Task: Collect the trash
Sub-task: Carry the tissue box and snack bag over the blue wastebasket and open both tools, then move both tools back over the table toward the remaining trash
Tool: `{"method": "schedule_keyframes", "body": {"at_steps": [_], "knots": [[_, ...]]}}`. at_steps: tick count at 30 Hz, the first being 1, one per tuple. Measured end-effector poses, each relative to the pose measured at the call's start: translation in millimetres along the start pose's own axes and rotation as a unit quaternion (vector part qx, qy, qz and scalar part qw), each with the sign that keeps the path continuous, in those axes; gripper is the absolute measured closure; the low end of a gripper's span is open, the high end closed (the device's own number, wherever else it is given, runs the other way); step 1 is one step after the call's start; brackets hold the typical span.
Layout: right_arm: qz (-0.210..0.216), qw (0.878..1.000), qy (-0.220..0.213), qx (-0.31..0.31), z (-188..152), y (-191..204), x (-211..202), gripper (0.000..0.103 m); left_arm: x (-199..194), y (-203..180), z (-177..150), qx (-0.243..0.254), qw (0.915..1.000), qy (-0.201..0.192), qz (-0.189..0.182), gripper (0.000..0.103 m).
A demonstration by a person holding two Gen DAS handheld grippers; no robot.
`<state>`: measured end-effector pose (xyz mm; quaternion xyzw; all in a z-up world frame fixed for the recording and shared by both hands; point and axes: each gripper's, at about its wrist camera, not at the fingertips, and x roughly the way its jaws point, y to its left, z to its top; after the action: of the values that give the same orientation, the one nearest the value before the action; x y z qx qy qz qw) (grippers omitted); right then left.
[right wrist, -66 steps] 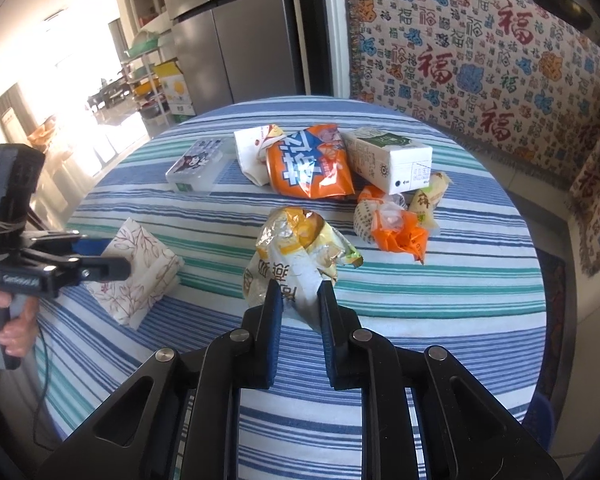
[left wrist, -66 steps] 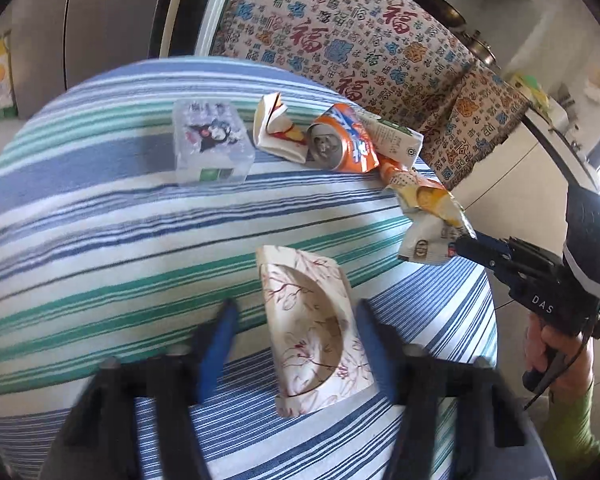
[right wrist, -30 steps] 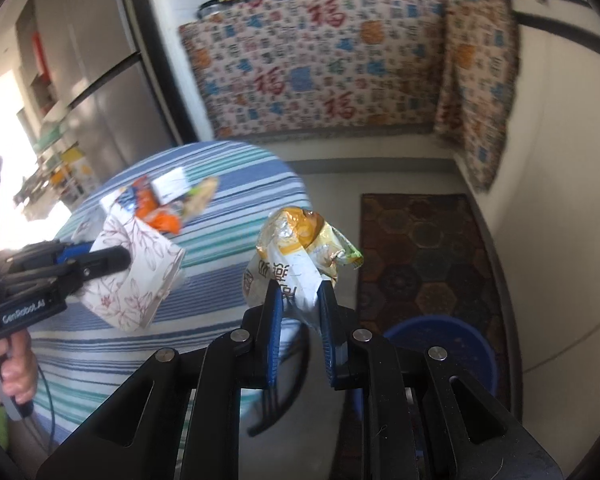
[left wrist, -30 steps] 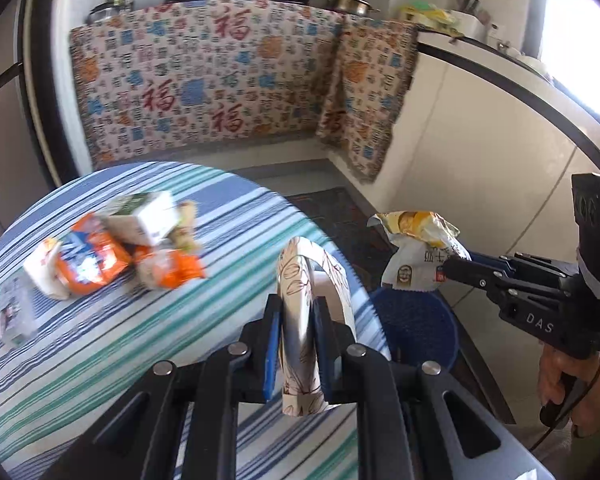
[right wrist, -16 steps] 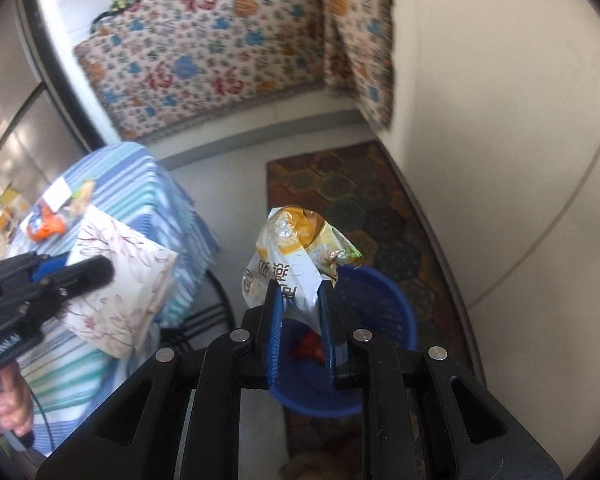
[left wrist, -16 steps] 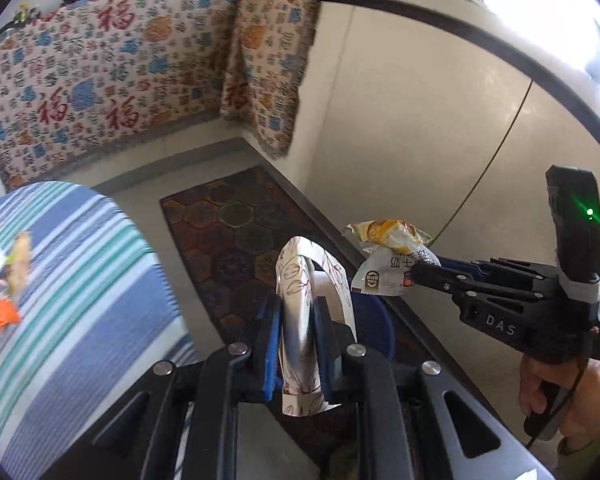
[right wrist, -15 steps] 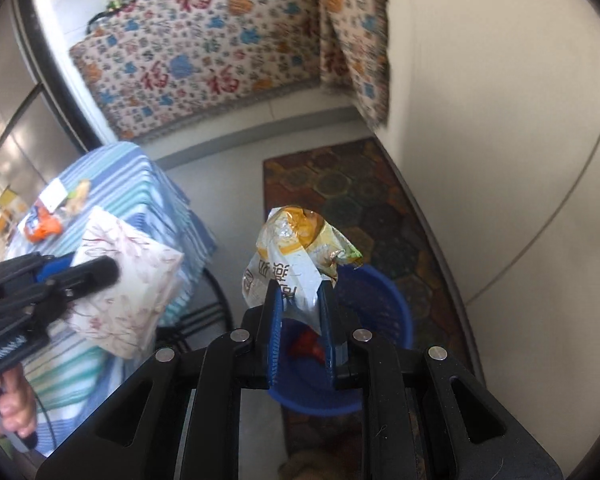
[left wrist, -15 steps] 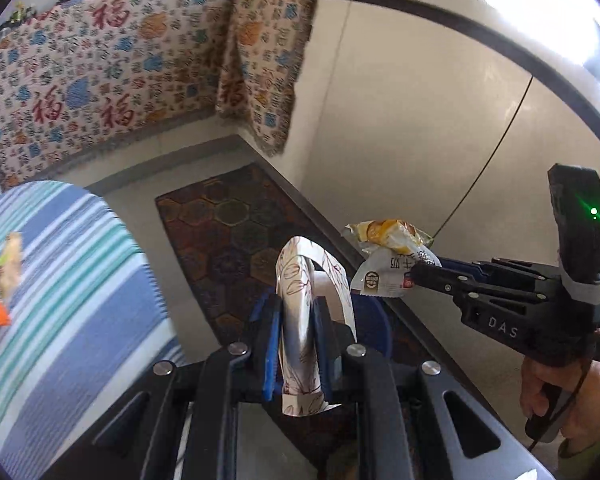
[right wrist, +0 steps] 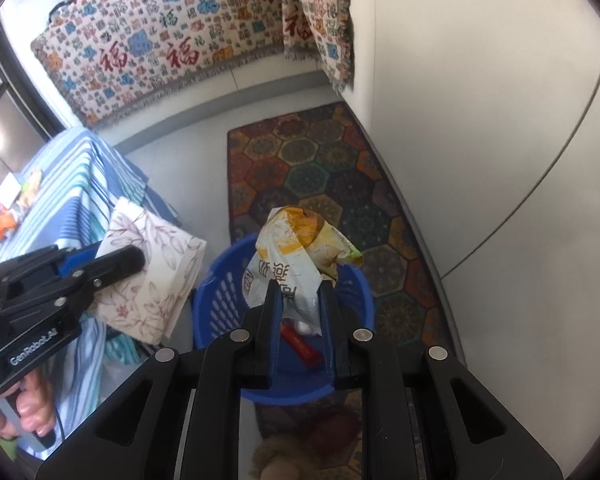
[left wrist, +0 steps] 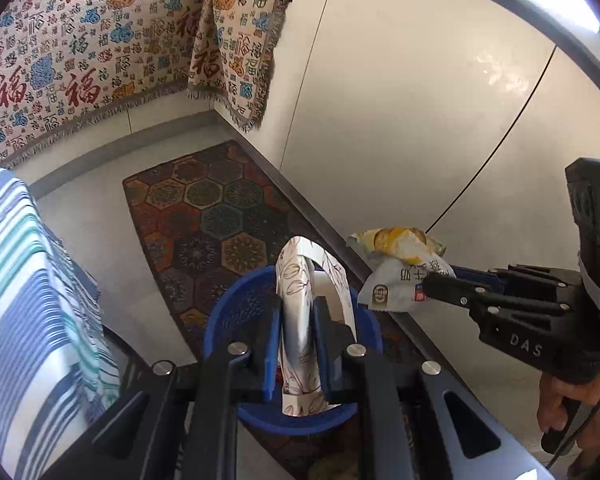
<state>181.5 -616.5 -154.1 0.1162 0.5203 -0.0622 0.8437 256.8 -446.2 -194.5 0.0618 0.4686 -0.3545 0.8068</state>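
- Two handheld grippers hang over a kitchen floor, each clamped on one piece of trash above a bin.
- A round table with a blue, green and white striped cloth (right wrist: 80, 176) stands at the left edge; more wrappers lie on its far part.
- A dark rug with coloured hexagons (right wrist: 324, 176) runs along the pale cabinet fronts.
- A blue plastic basket (right wrist: 220, 300) sits on the near end of the rug, with a red item inside.
- The left gripper (left wrist: 296, 340) has its fingers pressed onto a flattened leaf-print paper box (left wrist: 300, 280), held directly above the basket.
- The right gripper (right wrist: 300, 304) pinches a crumpled yellow and white snack bag (right wrist: 296, 252), also over the basket's opening.
- The bag and the box hang near each other, not touching.
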Motion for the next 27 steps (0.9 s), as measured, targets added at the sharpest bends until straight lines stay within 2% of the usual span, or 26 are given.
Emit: {"method": "schedule_keyframes", "body": {"at_steps": [17, 20, 22, 23, 27], "knots": [[0.002, 1.0, 0.004, -0.007, 2.6, -0.3, 11.3, 0.084, 35.8, -1.4, -11.0, 0.013, 0.9998, 0.014, 0.002, 0.085], [0.0, 1.0, -0.003, -0.009, 3.0, 1.3, 11.9, 0.08, 40.0, 0.0, -10.7, 0.008, 0.9998, 0.018, -0.003, 0.074], [0.0, 1.0, -0.008, -0.008, 3.6, 1.4, 11.7, 0.065, 43.3, 3.5, -9.7, -0.003, 0.9997, 0.021, -0.011, 0.046], [0.0, 1.0, -0.011, -0.007, 4.6, 1.1, 11.2, 0.061, 42.6, 5.0, -8.9, -0.005, 0.9998, 0.016, -0.01, 0.042], [-0.004, 1.0, -0.027, 0.001, 7.9, -1.2, 4.6, 0.057, 37.0, 7.8, -6.3, -0.01, 0.9999, 0.006, -0.011, 0.041]]}}
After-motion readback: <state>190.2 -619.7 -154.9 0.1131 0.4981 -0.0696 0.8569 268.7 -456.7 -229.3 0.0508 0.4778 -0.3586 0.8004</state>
